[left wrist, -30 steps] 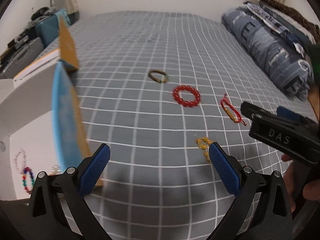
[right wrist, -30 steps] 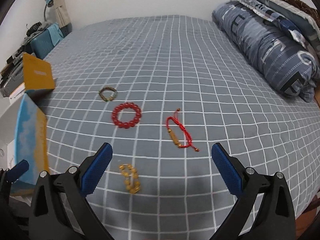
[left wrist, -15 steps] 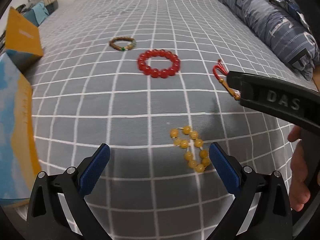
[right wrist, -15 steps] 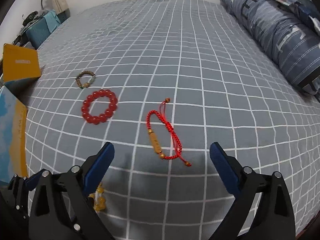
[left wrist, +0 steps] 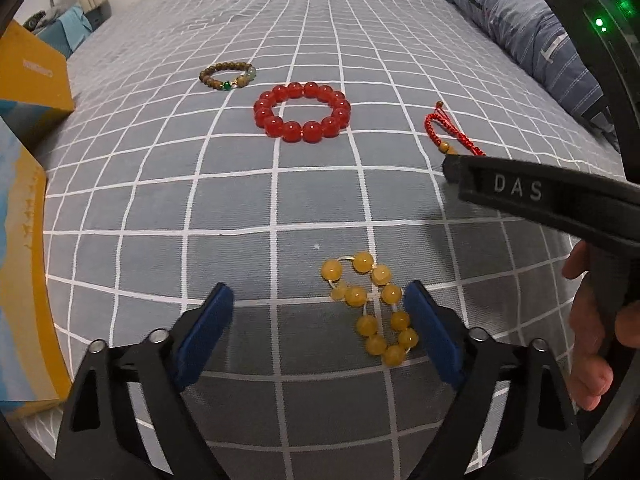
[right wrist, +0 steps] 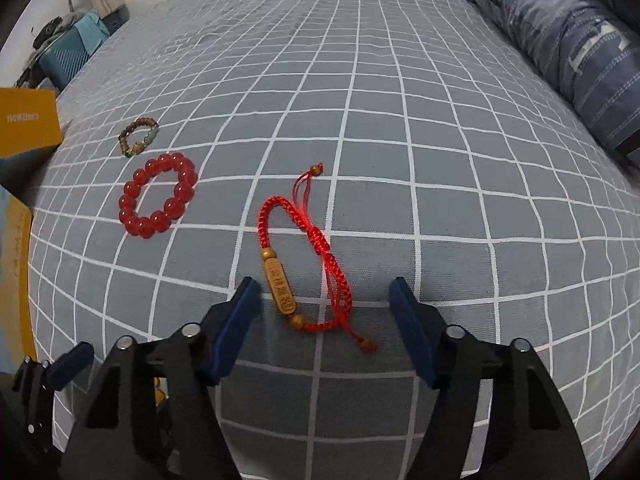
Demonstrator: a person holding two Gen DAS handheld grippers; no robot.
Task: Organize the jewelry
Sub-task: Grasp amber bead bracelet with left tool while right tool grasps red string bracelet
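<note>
Several bracelets lie on the grey checked bedspread. A yellow bead bracelet (left wrist: 372, 307) lies just inside my open left gripper (left wrist: 320, 316), close to its right finger. A red bead bracelet (left wrist: 303, 112) (right wrist: 158, 195) and a brown bead bracelet (left wrist: 228, 76) (right wrist: 139, 136) lie farther off. A red cord bracelet with a gold tube (right wrist: 308, 264) (left wrist: 446, 134) lies between the fingertips of my open right gripper (right wrist: 324, 304). The right gripper's body crosses the left wrist view at the right.
An open yellow and blue box (left wrist: 24, 240) stands at the left edge, its lid (left wrist: 32, 76) (right wrist: 26, 122) farther back. Blue patterned pillows (left wrist: 532, 36) (right wrist: 560, 40) lie at the right. Clutter on a side table sits at the far left (right wrist: 64, 56).
Both grippers have moved forward and down toward the bedspread. The yellow bracelet now sits between the left fingers and the red cord bracelet between the right fingers.
</note>
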